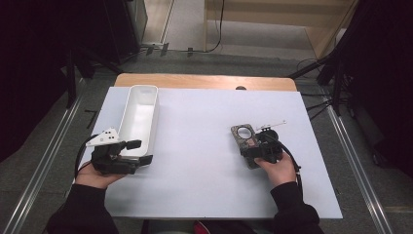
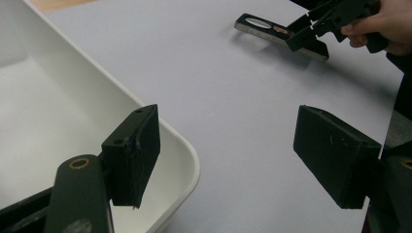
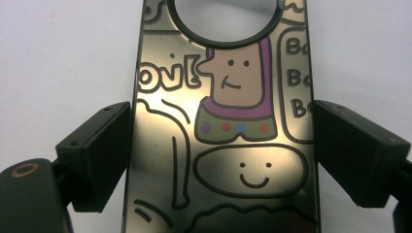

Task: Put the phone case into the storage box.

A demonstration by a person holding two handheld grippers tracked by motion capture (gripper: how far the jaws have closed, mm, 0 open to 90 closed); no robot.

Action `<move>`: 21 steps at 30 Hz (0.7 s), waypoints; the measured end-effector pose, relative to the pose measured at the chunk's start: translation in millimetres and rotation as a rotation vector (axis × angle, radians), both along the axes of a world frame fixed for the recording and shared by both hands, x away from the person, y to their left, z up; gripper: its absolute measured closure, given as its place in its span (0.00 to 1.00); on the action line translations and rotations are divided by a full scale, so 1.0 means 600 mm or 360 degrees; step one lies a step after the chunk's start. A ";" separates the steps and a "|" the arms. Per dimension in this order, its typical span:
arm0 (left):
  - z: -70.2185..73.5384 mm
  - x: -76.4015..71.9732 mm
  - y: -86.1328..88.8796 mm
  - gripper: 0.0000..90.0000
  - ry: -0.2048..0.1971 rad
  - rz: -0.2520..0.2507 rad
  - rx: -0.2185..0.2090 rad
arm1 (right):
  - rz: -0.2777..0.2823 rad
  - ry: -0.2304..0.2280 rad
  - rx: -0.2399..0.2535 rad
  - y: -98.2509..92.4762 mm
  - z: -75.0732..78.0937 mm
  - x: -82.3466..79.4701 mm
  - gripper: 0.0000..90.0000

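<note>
**Right gripper straddling the printed plate**

I am holding the right gripper (image 3: 221, 145) over the cartoon-printed plate (image 3: 223, 121), lying flat on the white table sheet (image 1: 204, 146); its jaws are bracketing both long edges, apparently touching. My left gripper (image 2: 233, 155) is standing open, empty, at the white tray (image 1: 139, 117) corner.

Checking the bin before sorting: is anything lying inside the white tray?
No. In the left gripper view the white tray shows a bare white floor with nothing lying on the part in view.
</note>
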State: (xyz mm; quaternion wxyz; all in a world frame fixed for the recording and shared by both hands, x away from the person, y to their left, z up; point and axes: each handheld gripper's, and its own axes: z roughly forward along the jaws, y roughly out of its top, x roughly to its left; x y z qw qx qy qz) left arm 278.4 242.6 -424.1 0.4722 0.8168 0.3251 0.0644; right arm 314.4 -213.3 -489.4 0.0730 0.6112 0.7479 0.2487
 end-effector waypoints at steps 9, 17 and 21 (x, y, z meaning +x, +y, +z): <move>0.010 -0.001 -0.005 0.27 0.0034 0.0003 -0.0027 | 0.0007 -0.0022 0.0122 -0.006 0.013 0.001 0.11; 0.027 0.000 -0.022 0.27 0.0008 0.0008 -0.0053 | 0.0016 -0.0065 0.0225 -0.013 0.028 -0.009 0.11; 0.031 0.003 -0.030 0.27 0.0041 0.0001 -0.0087 | 0.0019 -0.0072 0.0270 -0.015 0.030 -0.008 0.12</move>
